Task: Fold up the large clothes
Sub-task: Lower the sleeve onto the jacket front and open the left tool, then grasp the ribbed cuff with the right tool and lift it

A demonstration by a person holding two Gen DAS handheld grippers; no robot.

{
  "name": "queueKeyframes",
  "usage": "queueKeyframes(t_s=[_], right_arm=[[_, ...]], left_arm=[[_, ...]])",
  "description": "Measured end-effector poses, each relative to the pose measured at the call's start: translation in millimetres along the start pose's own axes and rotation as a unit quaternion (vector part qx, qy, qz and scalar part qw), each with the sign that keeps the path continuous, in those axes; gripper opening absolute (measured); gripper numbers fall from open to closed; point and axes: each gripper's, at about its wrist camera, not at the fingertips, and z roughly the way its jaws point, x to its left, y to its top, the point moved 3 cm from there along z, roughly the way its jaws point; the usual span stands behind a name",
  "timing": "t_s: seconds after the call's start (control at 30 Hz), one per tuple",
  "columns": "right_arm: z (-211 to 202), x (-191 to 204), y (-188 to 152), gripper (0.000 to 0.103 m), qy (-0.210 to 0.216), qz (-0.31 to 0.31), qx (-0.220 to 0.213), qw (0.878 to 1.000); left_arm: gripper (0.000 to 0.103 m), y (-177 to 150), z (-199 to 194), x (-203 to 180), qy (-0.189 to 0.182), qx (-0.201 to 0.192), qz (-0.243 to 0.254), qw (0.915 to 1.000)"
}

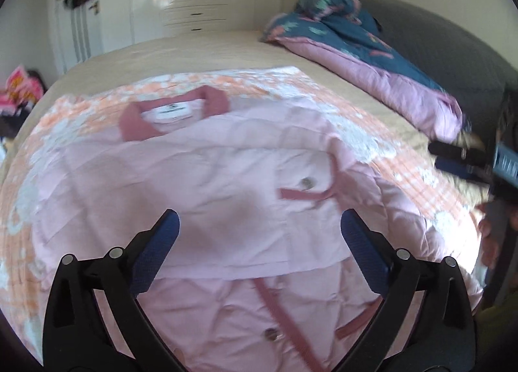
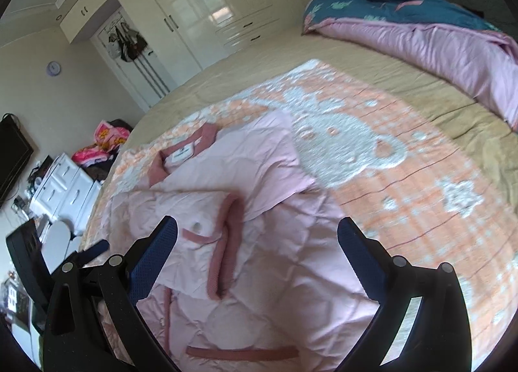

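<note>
- Jacket, pink, lies part-folded on the bed.
- We find left hand-held gripper and right hand-held gripper spread wide above the jacket, holding nothing.
- Risk: the puffy sleeve may spring off the jacket unpressed.

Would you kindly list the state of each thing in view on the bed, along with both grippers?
pink jacket: lying flat, sleeves folded across the body, collar showing.
left gripper: open, nothing between the jaws, above the jacket.
right gripper: open, empty, above the jacket.
orange blanket: spread flat under the jacket.
duvet: bunched up at the head of the bed.
wardrobe doors: closed.
</note>
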Motion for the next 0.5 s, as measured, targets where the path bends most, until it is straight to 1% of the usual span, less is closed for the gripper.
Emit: queueKeyframes(t_s=[0.03, 0.2, 0.3, 0.4, 0.5], right_arm=[[4.5, 3.4, -2.0, 0.099, 0.003, -0.001, 0.006, 1.0], [30.1, 30.2, -14.0, 0.099, 0.023, -0.016, 0.035, 0.999], [48.3, 44.8, -21.1, 0.099, 0.04, -0.021, 0.054, 0.998], [67.3, 55.2, -27.2, 0.099, 0.039, -0.031, 0.072, 0.996], [87.1, 57.9, -33.9, 0.099, 0.039, -0.02, 0.092, 0.995]], left_arm=[[0.093, 0.8, -3.5, 11.0, 0.002, -0.001, -0.011, 0.9999], [0.094, 1.7, -15.4, 67.8, 0.044, -0.011, -0.058, 0.9973], [0.094, 2.7, -21.3, 103.7, 0.061, -0.019, -0.096, 0.9933], [0.094, 1.5, -26.7, 134.6, 0.074, -0.025, -0.125, 0.9891], [0.094, -0.3, -31.0, 159.4, 0.092, -0.028, -0.14, 0.9854]])
